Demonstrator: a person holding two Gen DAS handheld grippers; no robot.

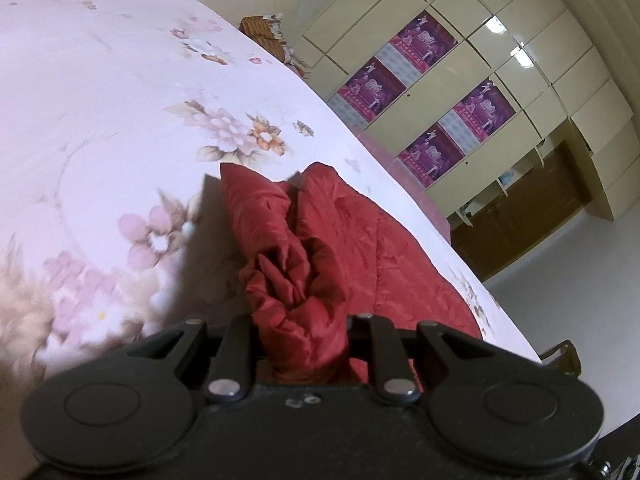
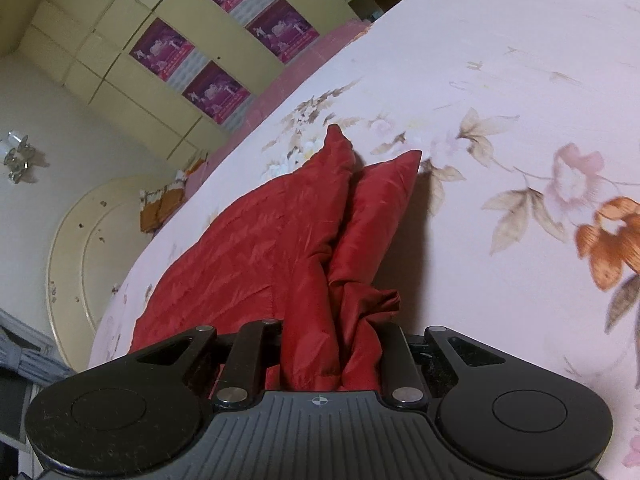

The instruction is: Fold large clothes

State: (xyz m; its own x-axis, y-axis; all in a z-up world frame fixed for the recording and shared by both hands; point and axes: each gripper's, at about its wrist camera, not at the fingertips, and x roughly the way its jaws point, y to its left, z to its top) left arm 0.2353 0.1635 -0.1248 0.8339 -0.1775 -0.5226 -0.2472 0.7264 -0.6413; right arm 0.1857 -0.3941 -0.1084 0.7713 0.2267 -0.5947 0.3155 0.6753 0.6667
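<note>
Though tilted, both hand-held grippers (image 1: 300,344) (image 2: 332,352) garment-clamped (image 1: 340,240)

A bed with a pale pink floral sheet (image 1: 100,100) fills the foreground. Behind it stands a cream, glossy panelled wardrobe (image 1: 532,40) bearing four purple posters (image 1: 424,38). A brown wooden door (image 1: 532,208) adjoins white wall (image 1: 580,264). A chandelier (image 2: 18,158) hangs near a round ceiling moulding (image 2: 92,248).

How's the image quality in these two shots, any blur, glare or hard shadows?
Left wrist view: floral bedspread smears at lower left; glare spots on the cabinet doors. Right wrist view: sharper; the red garment throws a hard shadow rightward; fisheye bends the bed edge.
</note>
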